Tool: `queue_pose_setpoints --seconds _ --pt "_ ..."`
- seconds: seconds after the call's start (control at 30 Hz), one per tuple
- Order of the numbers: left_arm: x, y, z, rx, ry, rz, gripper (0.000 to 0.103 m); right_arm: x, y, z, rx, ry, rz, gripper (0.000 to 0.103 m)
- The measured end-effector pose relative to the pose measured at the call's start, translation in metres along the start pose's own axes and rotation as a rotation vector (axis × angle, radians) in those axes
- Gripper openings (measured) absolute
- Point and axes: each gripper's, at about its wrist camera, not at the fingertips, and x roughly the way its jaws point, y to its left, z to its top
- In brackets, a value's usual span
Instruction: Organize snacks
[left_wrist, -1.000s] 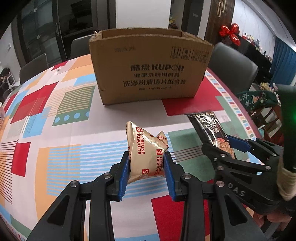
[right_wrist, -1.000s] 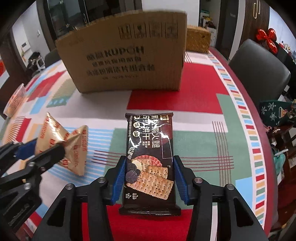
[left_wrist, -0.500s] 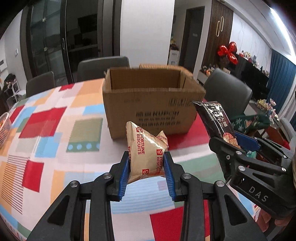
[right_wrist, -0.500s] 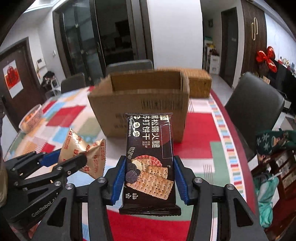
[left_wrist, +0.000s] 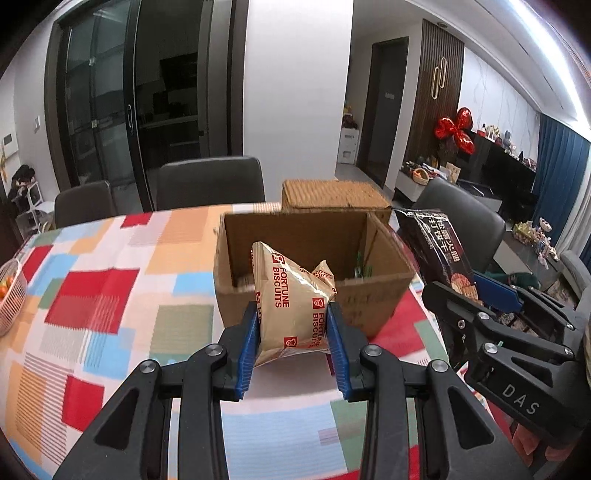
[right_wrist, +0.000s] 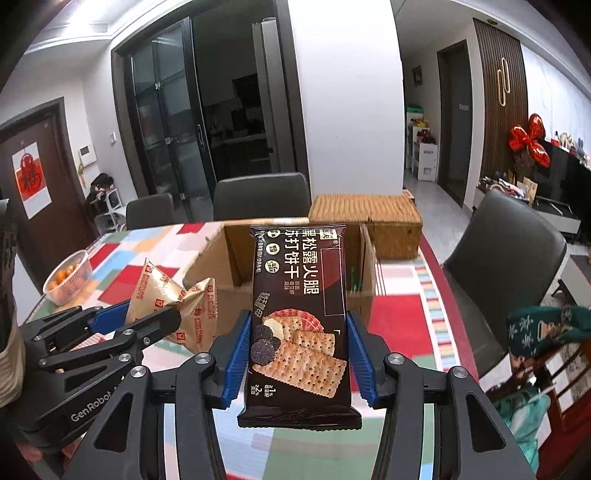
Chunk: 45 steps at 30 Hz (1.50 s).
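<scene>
My left gripper (left_wrist: 293, 341) is shut on a gold Fortune Biscuits packet (left_wrist: 291, 299) and holds it above the table, just before the open cardboard box (left_wrist: 314, 258). My right gripper (right_wrist: 297, 354) is shut on a dark brown cracker packet (right_wrist: 299, 317), held upright in front of the same box (right_wrist: 229, 258). In the left wrist view the right gripper (left_wrist: 480, 299) and its cracker packet (left_wrist: 436, 247) are at the right. In the right wrist view the left gripper (right_wrist: 140, 314) and the gold packet (right_wrist: 173, 295) are at the left. Something green lies inside the box.
The table wears a patchwork cloth (left_wrist: 92, 302). A white basket of oranges (right_wrist: 68, 277) stands at its left edge. A woven brown box (right_wrist: 365, 221) sits behind the cardboard box. Grey chairs (left_wrist: 210, 184) ring the table, one at the right (right_wrist: 506, 243).
Both grippers have risen with their packets. The view now looks down into the open box instead of at its front wall.
</scene>
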Motion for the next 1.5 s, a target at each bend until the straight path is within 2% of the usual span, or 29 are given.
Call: queue_pose_setpoints --seconds 0.33,0.6,0.63,0.7,0.73,0.77,0.83,0.9,1.03,1.07,1.33,1.5 --pt "0.03 0.014 0.052 -0.025 -0.011 -0.009 0.036 0.033 -0.006 0.052 0.003 -0.008 -0.004 0.05" --pt "0.069 0.02 0.075 -0.006 0.03 -0.005 0.036 0.065 -0.012 0.076 -0.008 0.009 -0.015 0.05" --pt "0.075 0.02 0.079 -0.007 0.035 -0.003 0.037 0.07 -0.013 0.079 -0.004 0.016 -0.013 0.05" --pt "0.083 0.021 0.083 -0.004 0.038 0.01 0.048 0.078 -0.016 0.083 0.004 0.026 -0.011 0.051" --pt "0.084 0.021 0.084 0.0 0.034 0.025 0.05 0.083 -0.017 0.085 0.006 0.027 -0.014 0.051" --pt "0.083 0.022 0.084 0.003 0.024 0.043 0.052 0.087 -0.018 0.087 0.004 0.027 -0.024 0.056" --pt "0.082 0.025 0.08 0.0 0.018 0.067 0.055 0.091 -0.02 0.09 0.006 0.024 -0.075 0.065" --pt "0.079 0.029 0.072 -0.007 0.012 0.087 0.062 0.088 -0.022 0.089 0.013 0.006 -0.098 0.066" --pt "0.066 0.031 0.054 -0.01 0.003 0.109 0.067 0.076 -0.018 0.076 -0.008 -0.004 -0.119 0.067" --pt "0.061 0.029 0.049 -0.006 0.002 0.11 0.07 0.073 -0.017 0.075 -0.015 -0.009 -0.12 0.071" --pt "0.009 0.025 0.009 0.002 -0.056 0.144 0.082 0.025 -0.002 0.037 -0.056 -0.063 -0.148 0.083" --pt "-0.027 0.018 -0.015 0.008 -0.096 0.154 0.089 -0.005 -0.002 0.014 -0.018 -0.067 -0.14 0.083"
